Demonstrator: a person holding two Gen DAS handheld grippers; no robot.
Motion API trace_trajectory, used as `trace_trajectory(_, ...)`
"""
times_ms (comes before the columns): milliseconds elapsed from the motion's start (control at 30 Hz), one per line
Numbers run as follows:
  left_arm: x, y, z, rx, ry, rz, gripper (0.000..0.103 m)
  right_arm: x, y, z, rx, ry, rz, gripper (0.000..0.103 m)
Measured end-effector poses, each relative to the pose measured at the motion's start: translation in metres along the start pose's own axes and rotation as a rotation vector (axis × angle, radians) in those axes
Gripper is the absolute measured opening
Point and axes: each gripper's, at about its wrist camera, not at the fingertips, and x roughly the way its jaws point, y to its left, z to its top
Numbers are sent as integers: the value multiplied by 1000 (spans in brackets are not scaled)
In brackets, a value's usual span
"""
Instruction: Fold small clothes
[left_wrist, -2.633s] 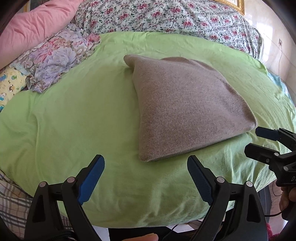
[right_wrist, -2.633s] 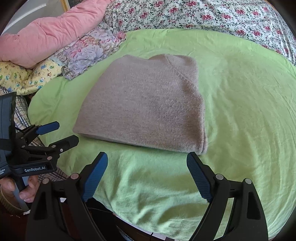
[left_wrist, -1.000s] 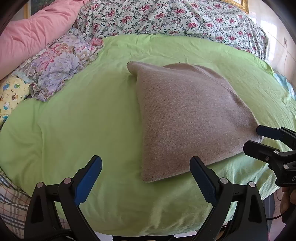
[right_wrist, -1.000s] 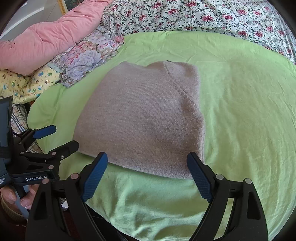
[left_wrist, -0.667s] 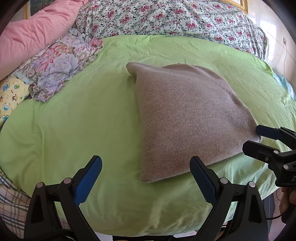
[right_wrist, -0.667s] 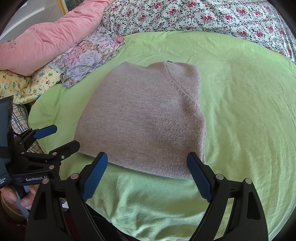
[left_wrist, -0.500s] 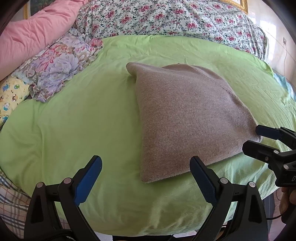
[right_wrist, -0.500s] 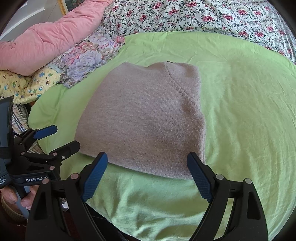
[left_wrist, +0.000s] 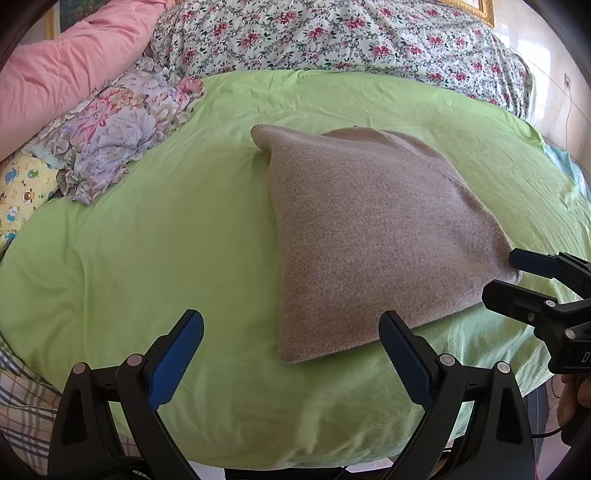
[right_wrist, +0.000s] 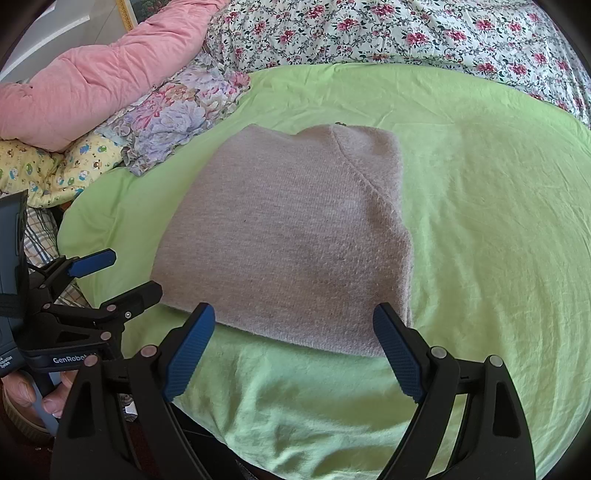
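Observation:
A folded grey-brown knit sweater (left_wrist: 373, 236) (right_wrist: 291, 240) lies flat on the green sheet (left_wrist: 166, 240) (right_wrist: 491, 221). My left gripper (left_wrist: 291, 354) is open and empty, low at the sheet's near edge, just left of the sweater's near-left corner. In the right wrist view the left gripper (right_wrist: 114, 273) shows at the far left, open beside that corner. My right gripper (right_wrist: 293, 349) is open and empty, straddling the sweater's near hem from just in front. It also appears at the right edge of the left wrist view, where the right gripper (left_wrist: 517, 277) sits by the sweater's near-right corner.
A pink quilt (left_wrist: 62, 70) (right_wrist: 96, 85), a floral pillow (left_wrist: 118, 125) (right_wrist: 177, 110) and a yellow cartoon-print cloth (right_wrist: 51, 170) lie at the left. A flowered bedspread (left_wrist: 332, 33) (right_wrist: 424, 33) runs across the back. A hand (right_wrist: 33, 398) grips the left tool.
Both grippers have moved a little closer to the sweater's near edge since the earliest frames. In the last half second nothing has visibly moved.

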Motion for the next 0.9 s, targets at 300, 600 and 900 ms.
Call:
trace_trajectory(300,1,0,0,2,3,-2,96,0,0,0,-1,0,0,88)
trace_trajectory(600,1,0,0,1,4,-2,96,-1,2,0,0,-1,0,88)
trace_trajectory(900,2,0,0,5,5,-6,96,-2,4,0,-1,-1,2,88)
